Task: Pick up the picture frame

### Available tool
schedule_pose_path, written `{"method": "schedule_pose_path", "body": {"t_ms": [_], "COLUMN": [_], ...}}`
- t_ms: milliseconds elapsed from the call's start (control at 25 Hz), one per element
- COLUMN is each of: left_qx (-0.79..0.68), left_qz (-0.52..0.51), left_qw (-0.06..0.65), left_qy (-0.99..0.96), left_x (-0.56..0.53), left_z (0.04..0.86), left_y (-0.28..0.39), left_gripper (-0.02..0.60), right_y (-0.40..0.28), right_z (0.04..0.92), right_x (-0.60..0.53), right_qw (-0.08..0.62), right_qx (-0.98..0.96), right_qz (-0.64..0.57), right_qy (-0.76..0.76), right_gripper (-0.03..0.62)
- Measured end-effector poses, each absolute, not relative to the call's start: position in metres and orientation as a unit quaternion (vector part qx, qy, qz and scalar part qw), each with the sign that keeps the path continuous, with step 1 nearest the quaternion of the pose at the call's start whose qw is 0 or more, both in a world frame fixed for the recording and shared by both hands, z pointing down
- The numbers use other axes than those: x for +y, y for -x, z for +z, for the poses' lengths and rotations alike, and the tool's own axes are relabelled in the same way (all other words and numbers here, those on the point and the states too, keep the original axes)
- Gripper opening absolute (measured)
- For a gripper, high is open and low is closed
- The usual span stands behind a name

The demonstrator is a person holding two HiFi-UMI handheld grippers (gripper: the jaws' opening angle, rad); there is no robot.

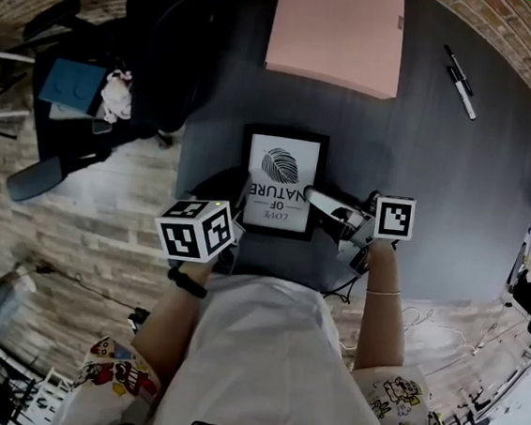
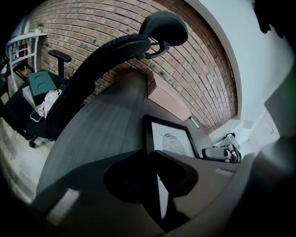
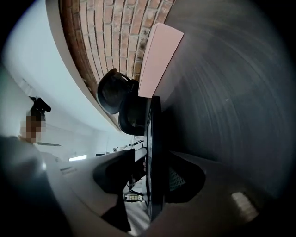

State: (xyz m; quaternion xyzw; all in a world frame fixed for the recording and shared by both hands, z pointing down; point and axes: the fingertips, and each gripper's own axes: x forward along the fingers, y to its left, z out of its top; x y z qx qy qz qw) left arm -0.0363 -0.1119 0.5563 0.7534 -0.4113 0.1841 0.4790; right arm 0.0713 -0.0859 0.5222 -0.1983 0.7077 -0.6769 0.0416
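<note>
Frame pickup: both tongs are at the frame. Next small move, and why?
Probably close the right tongs firmly before lifting. The left tongs clamp the picture frame at its left edge; the right tongs straddle its right edge, but firm pad contact isn't clear.

There is one picture frame (image 1: 281, 182), one dark table (image 1: 456, 199) and one flat pink box (image 1: 336, 35). Two pens are in view, a white pen (image 1: 464, 96) and a black pen (image 1: 458, 69). Two office chairs show: a black chair (image 1: 172, 27) and a blue-seated chair (image 1: 72, 83). Two grippers, the left gripper (image 1: 239, 202) and the right gripper (image 1: 312, 199), carry two marker cubes (image 1: 196, 230) (image 1: 394, 218), one each.
</note>
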Motion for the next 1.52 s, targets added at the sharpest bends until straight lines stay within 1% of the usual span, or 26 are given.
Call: {"method": "schedule_pose_path", "body": {"t_ms": [200, 440, 640, 720, 920, 1240, 1440, 1520], "left_qx": [-0.409, -0.409, -0.405, -0.405, -0.404, -0.409, -0.409, -0.41], "left_qz": [0.182, 0.182, 0.179, 0.18, 0.182, 0.182, 0.17, 0.172], "left_qw": [0.482, 0.483, 0.489, 0.487, 0.484, 0.477, 0.497, 0.496], "left_qy": [-0.753, -0.753, -0.752, -0.752, -0.755, -0.756, -0.746, -0.746], "left_x": [-0.112, -0.113, -0.113, -0.113, -0.113, -0.113, -0.112, -0.111], "left_z": [0.556, 0.557, 0.558, 0.557, 0.558, 0.557, 0.559, 0.559], "left_y": [0.035, 0.035, 0.035, 0.035, 0.034, 0.034, 0.037, 0.038], "left_gripper": [0.084, 0.084, 0.086, 0.086, 0.087, 0.091, 0.097, 0.1], "right_y": [-0.051, -0.038, -0.039, -0.038, -0.042, -0.042, -0.041, -0.041], "right_z": [0.518, 0.518, 0.522, 0.522, 0.532, 0.53, 0.532, 0.533], "right_x": [-0.098, -0.104, -0.104, -0.105, -0.104, -0.104, -0.103, -0.102], "right_qw": [0.065, 0.066, 0.061, 0.06, 0.043, 0.049, 0.052, 0.051], "right_qx": [0.709, 0.707, 0.71, 0.709, 0.705, 0.702, 0.699, 0.694], "right_qz": [-0.682, -0.684, -0.681, -0.68, -0.68, -0.683, -0.688, -0.692], "right_qy": [0.167, 0.167, 0.172, 0.177, 0.197, 0.196, 0.19, 0.191], "right_gripper": [0.167, 0.166, 0.141, 0.111, 0.008, 0.012, 0.012, 0.012]}}
